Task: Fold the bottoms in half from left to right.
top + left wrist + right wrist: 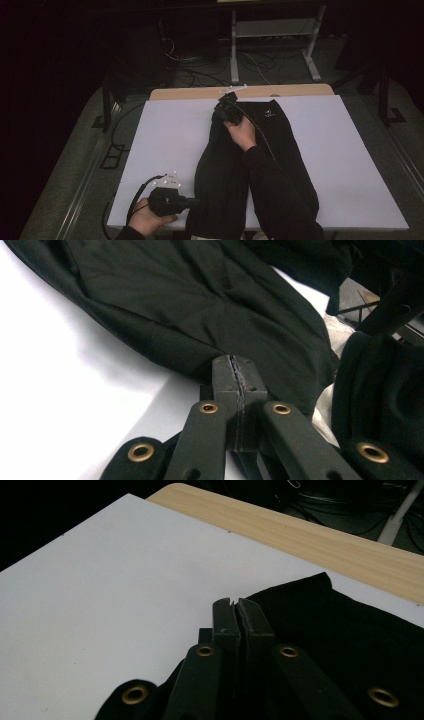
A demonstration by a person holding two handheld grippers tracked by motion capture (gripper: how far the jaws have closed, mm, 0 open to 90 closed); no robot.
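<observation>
High view: black trousers [280, 150] lie lengthwise on the white board [170, 150], waist end at the far edge, the other end at my near edge.
Long axis: runs from me straight away, near to far; my two grippers sit at its two ends.
Left gripper [192, 202]: at the near end, on the cloth's left edge, jaws pressed together on a fold of the trousers.
Right gripper [227, 111]: at the far end, on the left part of the cloth, my sleeve stretched along the fabric.
Right jaws: pressed together with black cloth [350, 630] under and beside them; I judge they pinch the trousers' edge, though the bite itself is hidden.
Nearer hand: the left, close to my body; the right is at full reach.
Left gripper view: my jaws' tips [234, 371] bite into the dark edge [165, 347], with bare board to their left.
Right gripper view: the wooden table [325, 540] edge lies past the board, and the cloth lies to the right of the jaws.
Coming move: I judge any pull or fold must run along that near-far axis.
</observation>
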